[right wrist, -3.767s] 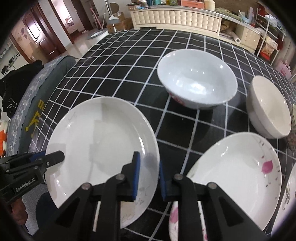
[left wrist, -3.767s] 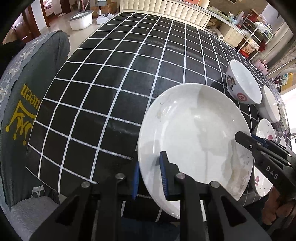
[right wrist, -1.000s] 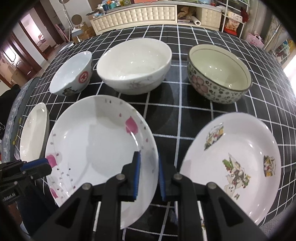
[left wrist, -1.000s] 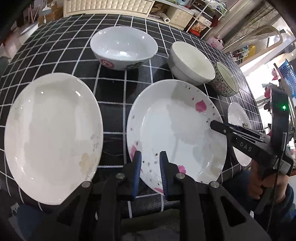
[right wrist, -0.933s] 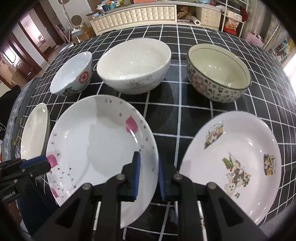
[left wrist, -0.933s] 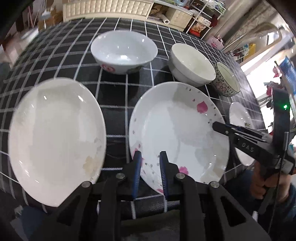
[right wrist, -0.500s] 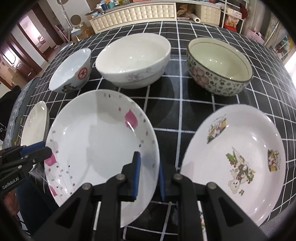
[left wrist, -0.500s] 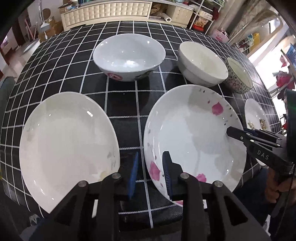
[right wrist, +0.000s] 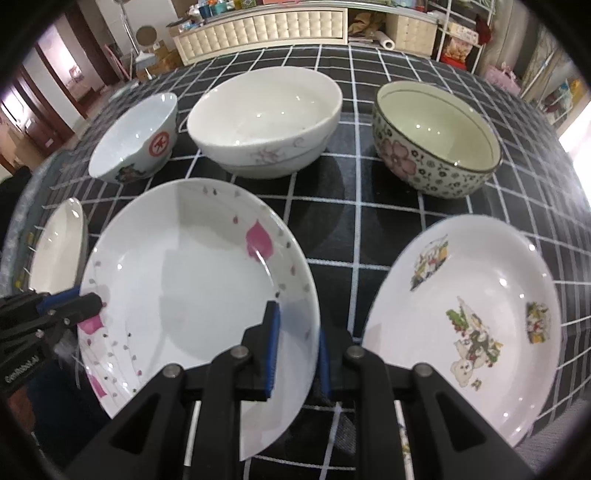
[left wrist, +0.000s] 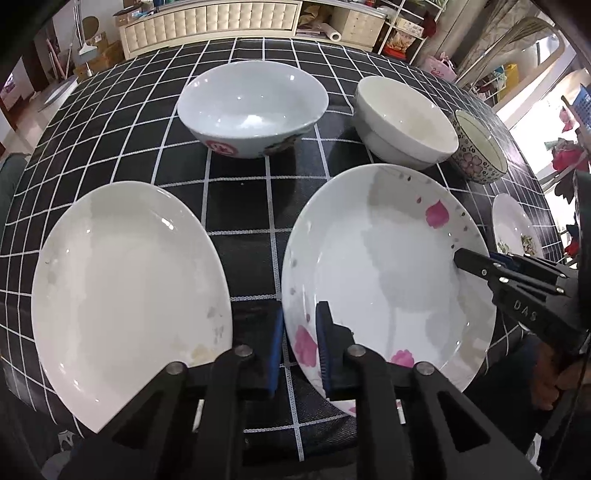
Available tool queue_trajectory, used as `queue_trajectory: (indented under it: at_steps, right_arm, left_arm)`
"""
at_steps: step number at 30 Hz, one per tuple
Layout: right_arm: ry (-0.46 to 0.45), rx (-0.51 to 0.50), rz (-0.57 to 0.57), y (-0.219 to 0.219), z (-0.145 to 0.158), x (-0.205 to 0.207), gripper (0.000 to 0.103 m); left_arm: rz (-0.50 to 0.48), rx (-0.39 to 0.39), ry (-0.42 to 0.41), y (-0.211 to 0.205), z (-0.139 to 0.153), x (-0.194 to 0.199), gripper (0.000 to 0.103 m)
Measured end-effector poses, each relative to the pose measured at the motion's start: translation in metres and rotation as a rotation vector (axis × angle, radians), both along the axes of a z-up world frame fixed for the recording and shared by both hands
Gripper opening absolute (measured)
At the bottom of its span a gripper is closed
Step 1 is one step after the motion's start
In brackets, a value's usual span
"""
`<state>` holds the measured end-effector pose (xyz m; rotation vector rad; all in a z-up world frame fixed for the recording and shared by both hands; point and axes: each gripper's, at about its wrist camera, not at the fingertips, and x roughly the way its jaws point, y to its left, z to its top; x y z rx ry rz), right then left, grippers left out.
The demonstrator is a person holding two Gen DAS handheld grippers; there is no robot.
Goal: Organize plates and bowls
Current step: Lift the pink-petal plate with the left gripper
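Black cloth (left wrist: pixel 240 192) with a white grid is covering the table, and a tufted cream cabinet (left wrist: pixel 207 22) is standing behind it.

The pink-petal plate (left wrist: pixel 388 266) is serving as the landmark, lying at the near edge of the cloth. Its near rim is being hidden by gripper arms in both views. To its right, the cartoon plate (right wrist: pixel 465 314) is running past the table edge, and to its left the plain white plate (left wrist: pixel 125 277) is cut off below by the left gripper's arm.

The left gripper (left wrist: pixel 299 343) is closing its blue-padded jaws on the petal plate's near-left rim, rim between them. The right gripper (right wrist: pixel 295 343) is clamping the same plate's near-right rim.

Behind the plate, three glossy round bowls are sitting: a pale bowl with a red seal (left wrist: pixel 253 107), a cream bowl (right wrist: pixel 264 122) with a faint flower, and a speckled floral bowl (right wrist: pixel 436 144).
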<state>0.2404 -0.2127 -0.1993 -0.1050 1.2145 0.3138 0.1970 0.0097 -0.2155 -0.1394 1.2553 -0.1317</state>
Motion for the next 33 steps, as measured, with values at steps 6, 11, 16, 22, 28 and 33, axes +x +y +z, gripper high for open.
queue_trajectory:
  at_steps: [6, 11, 16, 22, 28, 33]
  right_arm:
    - [0.002, 0.045, -0.030, -0.003, 0.003, -0.005, 0.021]
    - [0.001, 0.090, -0.037, -0.003, 0.013, -0.014, 0.019]
    - [-0.001, 0.126, -0.025, 0.007, 0.028, -0.017, 0.019]
    - [-0.018, 0.170, 0.002, 0.034, 0.043, -0.015, 0.019]
    - [-0.020, 0.191, 0.081, 0.078, 0.049, -0.009, 0.019]
    - [-0.010, 0.175, 0.148, 0.114, 0.041, -0.009, 0.019]
  left_arm:
    - [0.010, -0.031, 0.002, 0.008, 0.000, -0.007, 0.015]
    - [0.033, -0.062, -0.011, 0.021, 0.012, -0.013, 0.015]
    - [0.060, -0.039, -0.054, 0.034, 0.032, -0.021, 0.015]
    - [0.107, -0.014, -0.075, 0.061, 0.046, -0.031, 0.015]
    - [0.178, 0.014, -0.076, 0.101, 0.052, -0.043, 0.015]
    - [0.239, 0.022, -0.050, 0.139, 0.046, -0.056, 0.015]
